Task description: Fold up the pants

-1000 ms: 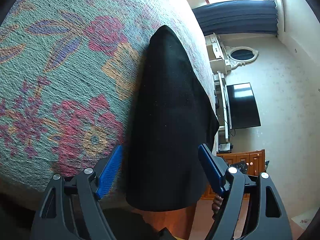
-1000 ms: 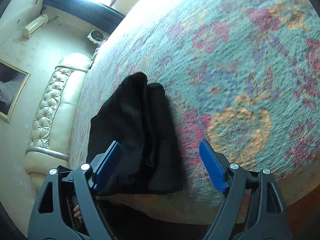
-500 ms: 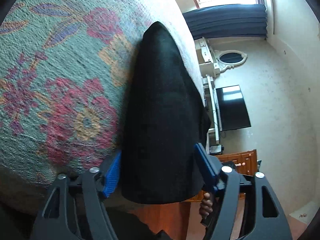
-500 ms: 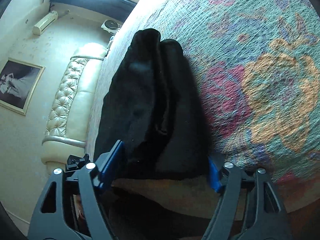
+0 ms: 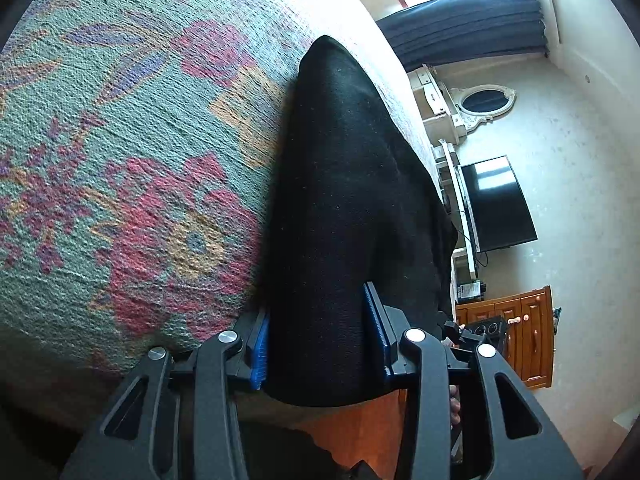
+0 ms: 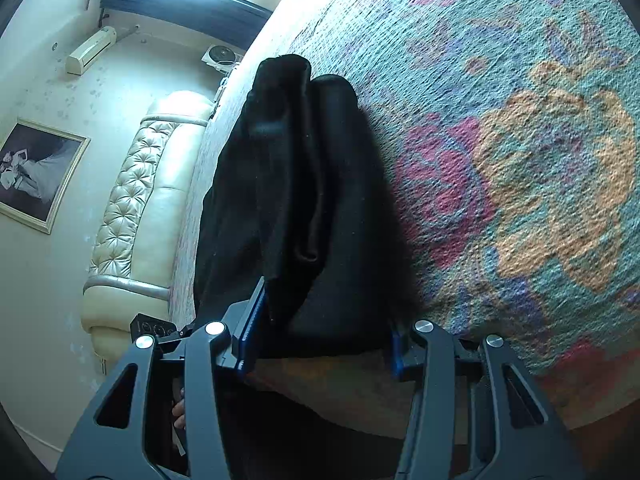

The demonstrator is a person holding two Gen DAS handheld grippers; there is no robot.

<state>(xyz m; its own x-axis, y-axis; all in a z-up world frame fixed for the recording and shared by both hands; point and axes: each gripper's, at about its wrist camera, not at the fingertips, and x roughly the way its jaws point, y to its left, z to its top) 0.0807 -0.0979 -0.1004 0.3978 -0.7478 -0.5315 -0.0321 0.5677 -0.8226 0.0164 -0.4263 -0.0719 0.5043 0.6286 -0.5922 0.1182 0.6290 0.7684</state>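
Black pants (image 5: 344, 216) on floral bedspread (image 5: 120, 160), left gripper (image 5: 320, 344) and right gripper (image 6: 320, 332) closing on their edge

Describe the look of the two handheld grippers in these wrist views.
The left gripper and right gripper match: matte black plastic linkage arms with triangular cut-outs, round silver pivot screws, and flat ribbed blue pads lining each finger. No cables, markings or sleeves show.

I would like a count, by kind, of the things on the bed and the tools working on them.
Black pants: 1
Floral bedspread: 1
Grippers: 2, the left gripper and the right gripper, each closing with the pants' near edge between its blue pads
Total: 4
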